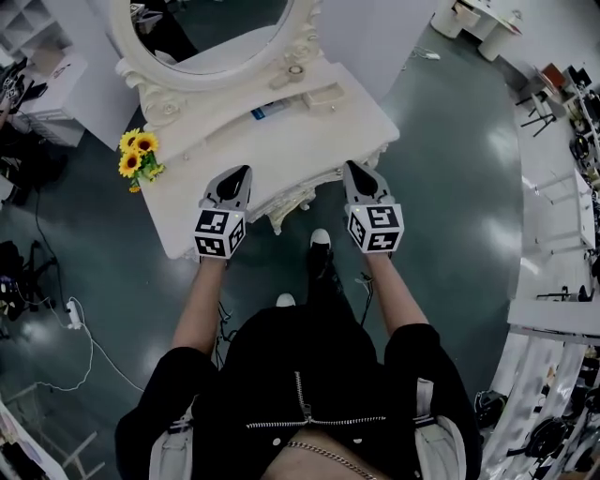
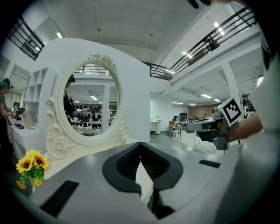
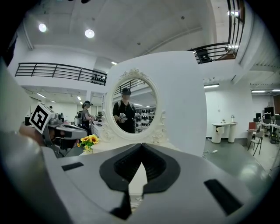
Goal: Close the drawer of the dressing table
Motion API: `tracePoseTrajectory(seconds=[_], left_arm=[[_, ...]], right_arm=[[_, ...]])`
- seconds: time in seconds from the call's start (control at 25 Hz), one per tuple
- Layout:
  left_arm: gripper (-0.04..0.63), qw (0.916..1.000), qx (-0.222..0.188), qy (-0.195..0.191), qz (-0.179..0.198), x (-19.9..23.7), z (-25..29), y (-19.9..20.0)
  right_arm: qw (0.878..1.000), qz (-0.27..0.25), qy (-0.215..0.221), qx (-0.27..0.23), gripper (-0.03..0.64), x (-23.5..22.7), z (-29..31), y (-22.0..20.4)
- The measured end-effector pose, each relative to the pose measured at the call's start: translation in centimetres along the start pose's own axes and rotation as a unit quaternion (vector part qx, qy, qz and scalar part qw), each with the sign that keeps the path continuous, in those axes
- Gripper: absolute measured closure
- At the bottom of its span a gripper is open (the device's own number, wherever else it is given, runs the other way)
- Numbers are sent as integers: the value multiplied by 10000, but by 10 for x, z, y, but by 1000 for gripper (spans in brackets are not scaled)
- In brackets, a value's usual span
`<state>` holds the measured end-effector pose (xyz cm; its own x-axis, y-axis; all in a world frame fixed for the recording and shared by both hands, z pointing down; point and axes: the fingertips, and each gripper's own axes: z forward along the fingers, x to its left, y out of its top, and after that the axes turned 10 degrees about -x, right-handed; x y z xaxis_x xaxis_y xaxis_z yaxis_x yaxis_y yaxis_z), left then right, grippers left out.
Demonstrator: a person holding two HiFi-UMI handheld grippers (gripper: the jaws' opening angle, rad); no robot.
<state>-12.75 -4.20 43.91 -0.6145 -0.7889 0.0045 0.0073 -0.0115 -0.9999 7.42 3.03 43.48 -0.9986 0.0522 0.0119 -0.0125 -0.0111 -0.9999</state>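
The white dressing table [image 1: 281, 150] with its oval mirror [image 1: 211, 28] stands in front of me. Its drawer shows only as carved trim [image 1: 286, 208] under the front edge, and I see nothing sticking out past the top. My left gripper [image 1: 246, 171] and right gripper [image 1: 351, 166] point at that front edge, one on each side of the trim. Both are shut and hold nothing. The left gripper [image 2: 140, 144] looks over the tabletop at the mirror [image 2: 87, 105]. The right gripper [image 3: 141, 145] also faces the mirror [image 3: 131, 107].
Sunflowers [image 1: 139, 155] stand at the table's left end, and a blue-and-white tube [image 1: 272, 110] and a small white box [image 1: 323, 94] lie near the mirror. My shoes [image 1: 320, 239] are on the floor just below the table. Cables [image 1: 75, 319] lie at left. White tables [image 1: 553, 234] stand at right.
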Motion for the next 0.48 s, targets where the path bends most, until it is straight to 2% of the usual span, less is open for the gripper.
tracePoseTrajectory(seconds=[0.28,0.48], left_arm=[[574,9994,19,358,10,32,43,1],[574,9965,47,830,78,60,72,10]], right_arm=[[9995,68,314,12,611,-27,62,-6],[9976,130,686,29,611,-50,120,-5]])
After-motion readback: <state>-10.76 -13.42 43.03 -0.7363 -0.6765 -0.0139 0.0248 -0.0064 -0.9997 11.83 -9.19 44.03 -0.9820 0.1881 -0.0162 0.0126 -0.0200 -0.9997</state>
